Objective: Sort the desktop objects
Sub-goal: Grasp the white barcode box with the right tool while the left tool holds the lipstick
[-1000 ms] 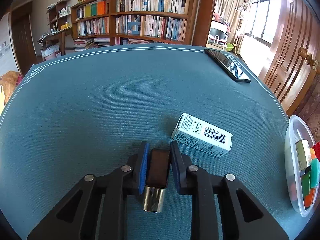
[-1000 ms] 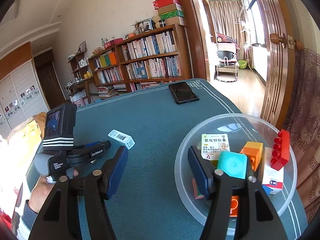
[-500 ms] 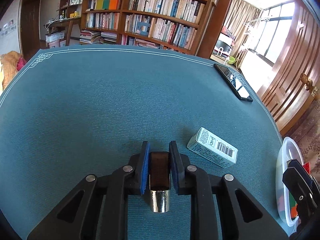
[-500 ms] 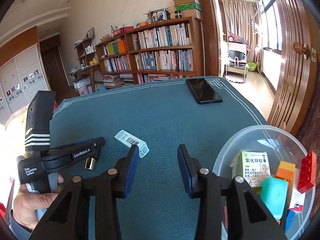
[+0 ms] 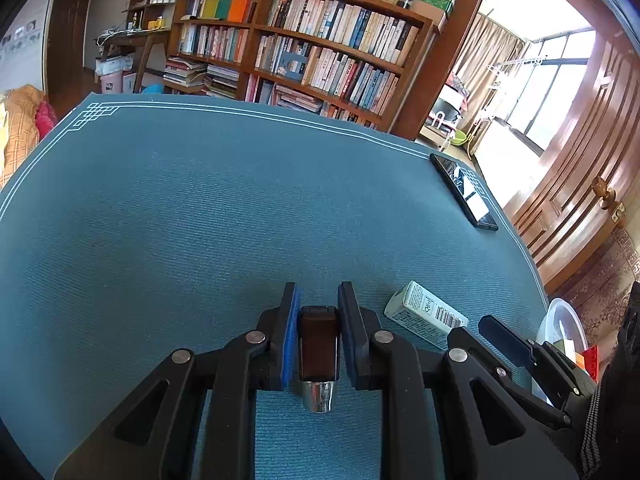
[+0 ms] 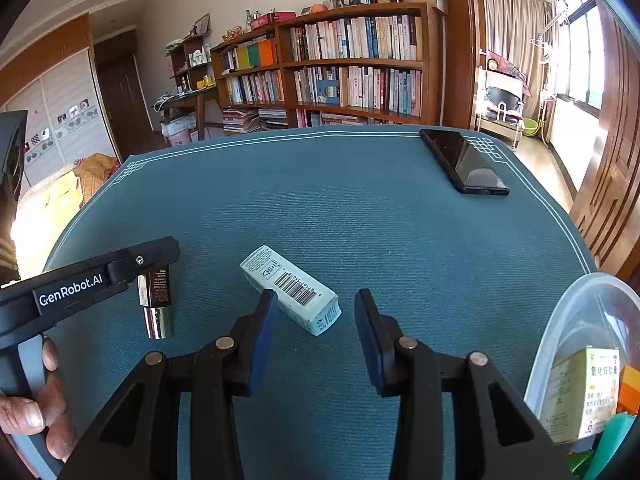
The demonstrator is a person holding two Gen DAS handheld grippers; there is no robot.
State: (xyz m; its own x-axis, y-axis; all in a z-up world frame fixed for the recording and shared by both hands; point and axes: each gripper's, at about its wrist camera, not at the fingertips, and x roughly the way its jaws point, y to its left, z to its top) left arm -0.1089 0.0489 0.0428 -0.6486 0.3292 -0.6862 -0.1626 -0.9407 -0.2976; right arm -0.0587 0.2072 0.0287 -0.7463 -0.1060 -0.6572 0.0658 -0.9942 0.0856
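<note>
On the left, my left gripper [image 5: 318, 330] is clenched on a small dark brown bottle with a silver cap [image 5: 319, 354], lifted clear of the teal table [image 5: 200, 220], I think, though the wrist view makes that hard to judge. Just right of it lies the pale blue carton with the barcode [image 6: 291, 290], flat and slantwise on the table. My right gripper [image 6: 316, 330] hovers over its near end, released, its jaws having just been closing to a half-wide gap with nothing pressed between them. Further right stands the clear plastic tub [image 6: 576, 320], already holding a yellow-green box and coloured blocks. A black phone [image 6: 464, 162] lies at the far edge. So I am mid-sort: next I must line the right pads across the carton's narrow sides before squeezing.
</note>
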